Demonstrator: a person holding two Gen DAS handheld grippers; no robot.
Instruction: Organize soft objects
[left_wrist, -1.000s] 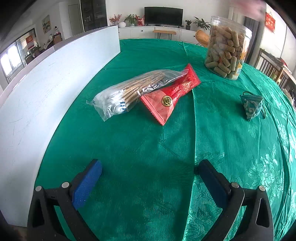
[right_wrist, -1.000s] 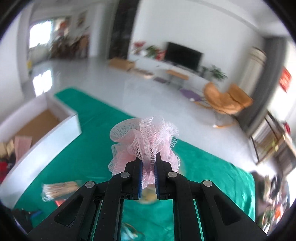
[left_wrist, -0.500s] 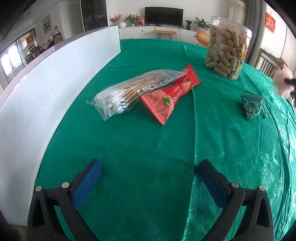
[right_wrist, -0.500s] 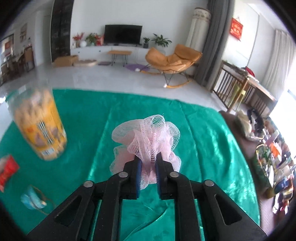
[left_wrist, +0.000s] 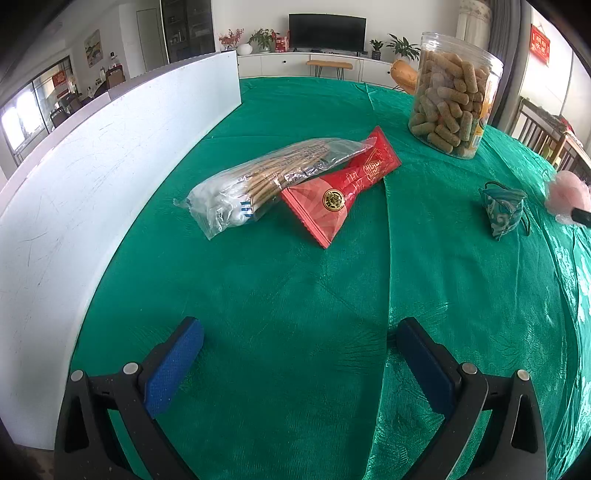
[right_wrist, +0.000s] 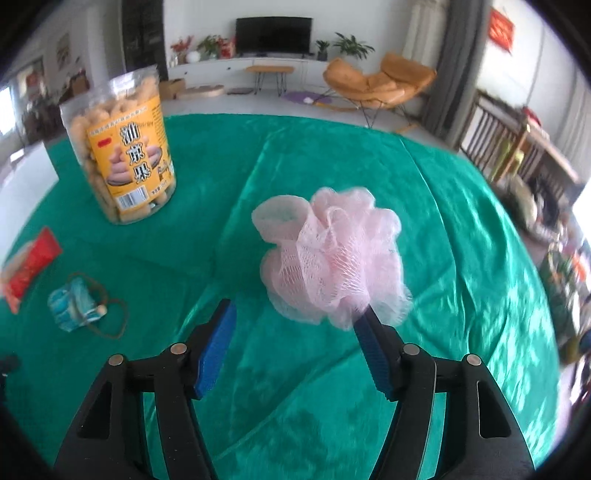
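Loosely bunched pink mesh pouf (right_wrist: 332, 254), apparently brushing one opening pad.

Likely a home living room: television (right_wrist: 273, 30), orange lounge chair (right_wrist: 376, 83), potted plants (right_wrist: 351, 47).

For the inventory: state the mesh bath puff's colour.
Pale pink netting; the mesh bath puff shows best in the right wrist view.

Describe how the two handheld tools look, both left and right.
Both are alike. The left tool has black plastic arms with cut-out slots, silver round rivets, and flat blue textured pads on its fingers. The right tool shows the same black frame, silver rivets and ribbed blue pads. No cables, markings, sleeves or hands show.
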